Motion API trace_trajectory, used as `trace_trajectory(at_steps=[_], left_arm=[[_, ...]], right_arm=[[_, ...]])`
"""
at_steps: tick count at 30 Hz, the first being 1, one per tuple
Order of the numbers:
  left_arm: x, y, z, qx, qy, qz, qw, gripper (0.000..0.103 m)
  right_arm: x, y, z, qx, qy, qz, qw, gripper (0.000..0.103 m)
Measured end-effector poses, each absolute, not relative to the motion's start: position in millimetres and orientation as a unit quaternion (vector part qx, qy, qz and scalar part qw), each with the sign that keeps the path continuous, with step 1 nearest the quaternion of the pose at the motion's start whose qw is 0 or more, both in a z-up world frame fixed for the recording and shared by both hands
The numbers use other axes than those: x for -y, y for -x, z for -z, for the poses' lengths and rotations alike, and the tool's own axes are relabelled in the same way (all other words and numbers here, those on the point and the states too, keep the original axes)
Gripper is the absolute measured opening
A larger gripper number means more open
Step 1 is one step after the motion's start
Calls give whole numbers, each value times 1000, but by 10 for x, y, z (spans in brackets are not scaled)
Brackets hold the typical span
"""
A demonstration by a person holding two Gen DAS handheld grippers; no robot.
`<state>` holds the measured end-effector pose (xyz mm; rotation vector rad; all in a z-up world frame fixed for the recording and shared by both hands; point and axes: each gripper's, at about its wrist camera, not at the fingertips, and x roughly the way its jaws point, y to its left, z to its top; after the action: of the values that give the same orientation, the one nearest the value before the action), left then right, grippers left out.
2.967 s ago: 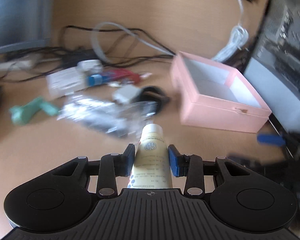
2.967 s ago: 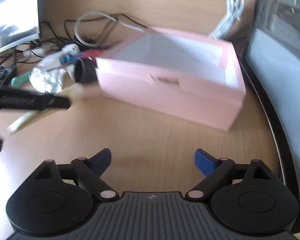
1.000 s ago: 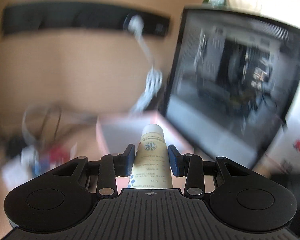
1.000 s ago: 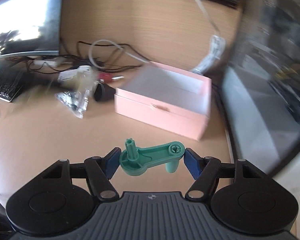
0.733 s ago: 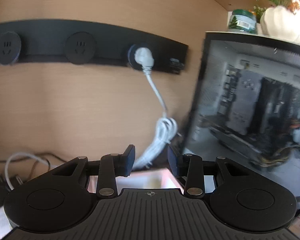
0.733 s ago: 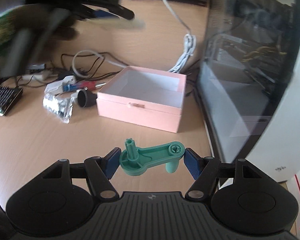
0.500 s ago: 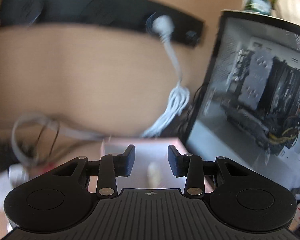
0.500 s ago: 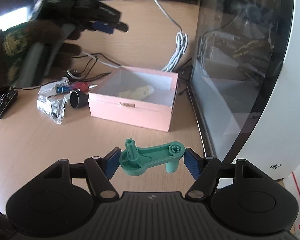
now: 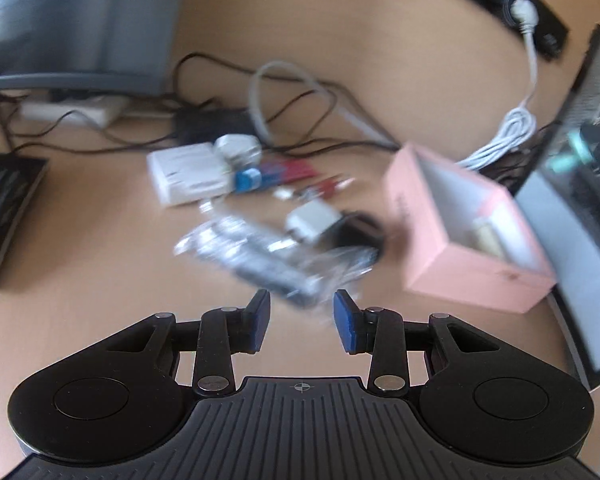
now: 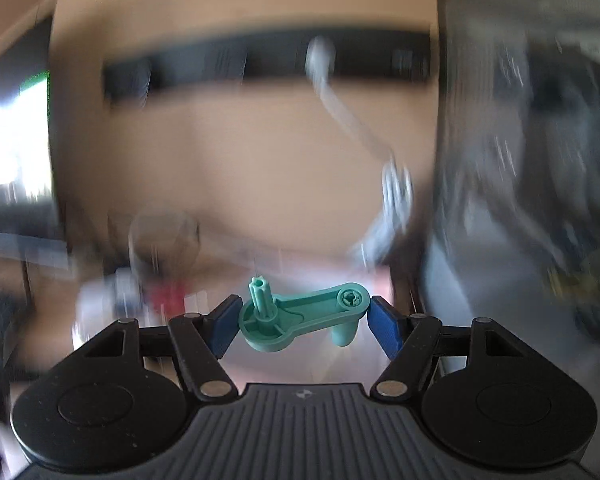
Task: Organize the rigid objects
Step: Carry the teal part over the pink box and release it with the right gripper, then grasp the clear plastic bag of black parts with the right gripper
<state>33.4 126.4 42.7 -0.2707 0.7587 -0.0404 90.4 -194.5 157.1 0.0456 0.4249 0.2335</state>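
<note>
In the left wrist view my left gripper (image 9: pixel 302 316) hangs over the desk with nothing between its blue pads, and its jaws are closing a little. Just beyond it lies a shiny foil packet (image 9: pixel 260 256). The pink box (image 9: pixel 460 280) stands open at the right with a cream tube (image 9: pixel 488 236) inside. In the blurred right wrist view my right gripper (image 10: pixel 304 320) has the green plastic crank (image 10: pixel 300 320) across its pads. Its jaws are starting to open, but both pads still touch the crank. A pink blur lies below it.
Past the packet lie a white carton (image 9: pixel 184 176), a blue-and-red tube (image 9: pixel 268 172), a white adapter (image 9: pixel 312 224) and a black cap (image 9: pixel 356 236) among cables (image 9: pixel 300 92). A keyboard (image 9: pixel 4 208) and monitor (image 9: pixel 72 20) stand left, a glass-sided computer case (image 9: pixel 580 200) right.
My left gripper let the cream tube go into the pink box, then swung down and left over the desk clutter. My right gripper carried the green crank up toward the back wall.
</note>
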Motion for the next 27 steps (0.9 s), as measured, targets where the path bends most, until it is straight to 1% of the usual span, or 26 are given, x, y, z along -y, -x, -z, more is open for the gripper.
trace_trajectory(at_steps=[1, 4, 9, 13, 16, 19, 25, 26, 27], left_arm=[[-1298, -312, -432, -367, 126, 20, 922, 38], [-1313, -311, -493, -351, 106, 44, 929, 38], [-1218, -515, -584, -340, 88, 73, 934, 39], [-1372, -657, -557, -345, 130, -17, 930, 39], [-1553, -670, -488, -351, 176, -80, 916, 39], [-1729, -619, -416, -356, 215, -98, 904, 39], [-1894, -350, -378, -387, 198, -54, 899, 39], [-1917, -296, -385, -389, 195, -47, 899, 39], [-1940, -228, -400, -390, 190, -42, 900, 39]], right_arm=[[1911, -1047, -1618, -214, -20, -111, 970, 86], [1833, -1188, -1577, -233, -13, -90, 968, 86], [1765, -937, -1082, -293, 19, -121, 948, 86], [1641, -604, -725, -322, 62, -131, 936, 86], [1577, -425, -599, -334, 62, -143, 930, 86], [1489, -380, -618, -331, 64, -175, 925, 86], [819, -418, -741, -294, 132, -294, 900, 85], [648, -448, -724, -289, 144, -314, 893, 83], [495, -495, -697, -288, 153, -331, 886, 78]])
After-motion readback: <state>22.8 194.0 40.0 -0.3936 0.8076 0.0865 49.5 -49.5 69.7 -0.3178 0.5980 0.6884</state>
